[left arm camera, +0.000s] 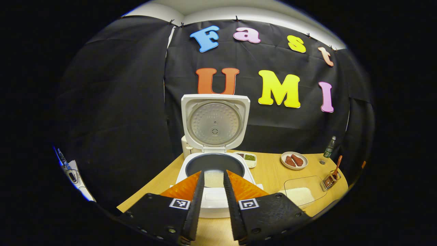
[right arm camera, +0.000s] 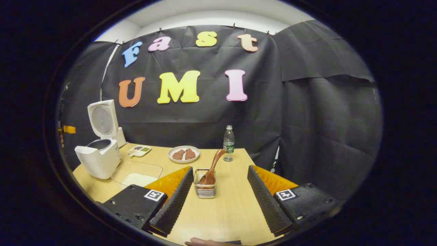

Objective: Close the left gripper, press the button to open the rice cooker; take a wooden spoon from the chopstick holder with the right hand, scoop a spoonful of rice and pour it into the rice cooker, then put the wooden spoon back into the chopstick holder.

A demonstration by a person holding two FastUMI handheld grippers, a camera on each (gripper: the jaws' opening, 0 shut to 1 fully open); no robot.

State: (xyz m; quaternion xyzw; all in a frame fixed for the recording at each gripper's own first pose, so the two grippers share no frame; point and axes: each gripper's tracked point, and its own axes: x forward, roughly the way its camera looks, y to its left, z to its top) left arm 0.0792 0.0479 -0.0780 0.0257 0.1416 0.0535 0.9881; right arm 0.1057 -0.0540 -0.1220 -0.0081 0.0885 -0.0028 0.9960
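The white rice cooker (left arm camera: 215, 198) stands open right ahead in the left gripper view, its lid (left arm camera: 215, 123) upright and white rice in the dark pot (left arm camera: 214, 163). My left gripper (left arm camera: 214, 172) hangs just before its front, fingers a narrow gap apart with nothing between them. In the right gripper view, the wooden spoon (right arm camera: 213, 165) leans in the wire chopstick holder (right arm camera: 205, 188). My right gripper (right arm camera: 220, 169) is open wide, the holder just ahead between its fingers, nearer the left one. A clear tray of rice (right arm camera: 136, 176) lies beside the rice cooker (right arm camera: 99, 153).
A plate of red-brown pieces (right arm camera: 183, 154), a small divided dish (right arm camera: 139, 150) and a water bottle (right arm camera: 228, 142) stand toward the back of the wooden table (right arm camera: 225, 212). The chopstick holder (left arm camera: 329, 181) is near the table's right edge. A hand (right arm camera: 205, 242) shows at the bottom.
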